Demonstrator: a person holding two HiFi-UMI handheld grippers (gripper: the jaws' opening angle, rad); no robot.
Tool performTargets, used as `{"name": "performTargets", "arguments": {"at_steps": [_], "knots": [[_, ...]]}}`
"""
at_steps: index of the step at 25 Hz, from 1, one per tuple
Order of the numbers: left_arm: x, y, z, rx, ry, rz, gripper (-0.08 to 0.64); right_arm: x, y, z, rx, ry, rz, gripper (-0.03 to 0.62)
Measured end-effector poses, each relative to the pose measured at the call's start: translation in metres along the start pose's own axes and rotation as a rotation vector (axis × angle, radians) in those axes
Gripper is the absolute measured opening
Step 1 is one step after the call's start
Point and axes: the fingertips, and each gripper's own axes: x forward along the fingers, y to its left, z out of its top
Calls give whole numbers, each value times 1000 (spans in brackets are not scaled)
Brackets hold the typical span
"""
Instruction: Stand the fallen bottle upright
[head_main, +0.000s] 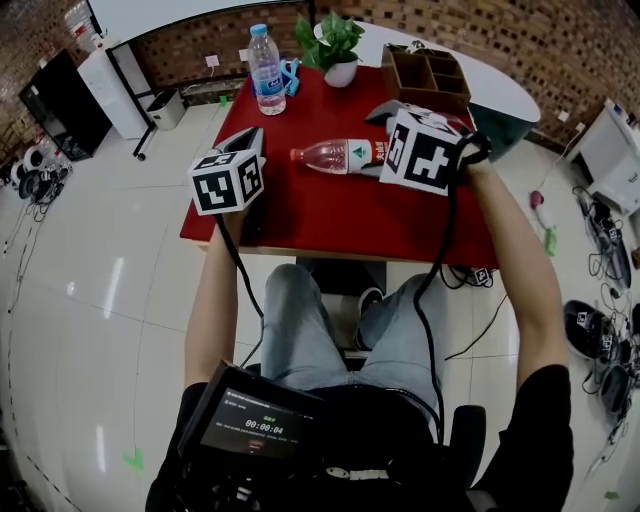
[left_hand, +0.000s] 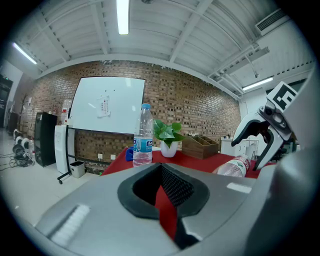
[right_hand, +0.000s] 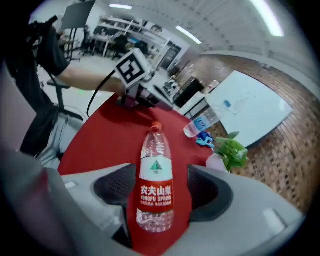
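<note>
The fallen bottle (head_main: 340, 155), clear with a red label and red cap, lies on its side on the red table (head_main: 320, 220), cap pointing left. My right gripper (head_main: 378, 145) straddles its base end. In the right gripper view the bottle (right_hand: 156, 182) lies between the wide jaws of that gripper (right_hand: 162, 189), and red table shows on both sides of it, so the pads do not touch it. My left gripper (head_main: 250, 140) hovers over the table's left front, jaws together with nothing in them. From the left gripper view the bottle (left_hand: 235, 166) lies off to the right, under the right gripper (left_hand: 260, 135).
An upright blue-labelled water bottle (head_main: 266, 70) stands at the table's far left beside a small blue object (head_main: 291, 76). A potted plant (head_main: 335, 45) and a wooden organiser (head_main: 425, 75) stand along the far edge. The person's knees are at the near edge.
</note>
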Motion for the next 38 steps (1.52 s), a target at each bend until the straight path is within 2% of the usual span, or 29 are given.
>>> {"name": "performTargets", "arguments": {"at_steps": [2,5,19,30,32,34,38], "knots": [[-1,0,0,1,0,1,6,20,8,10,-103,78,41,313],[-1,-1,1,1,-1,-5,6,39,9,18,-160,115,72,313],[1,-2,2,2,2,-16,6,34,-8,23,-35,30,53,313],[-3,-1,1,4,0,-14,6,41,-16,29,-8,43,48,302],[-3,-2,1,4,0,-14,6,41,-20,29,24,6,50,302],[-3,-2,1,4,0,-15,6,37,-28,29,95,-90,53,302],[-2,-2,1,4,1,-13,6,-1,-46,41,350,-419,57,302]]}}
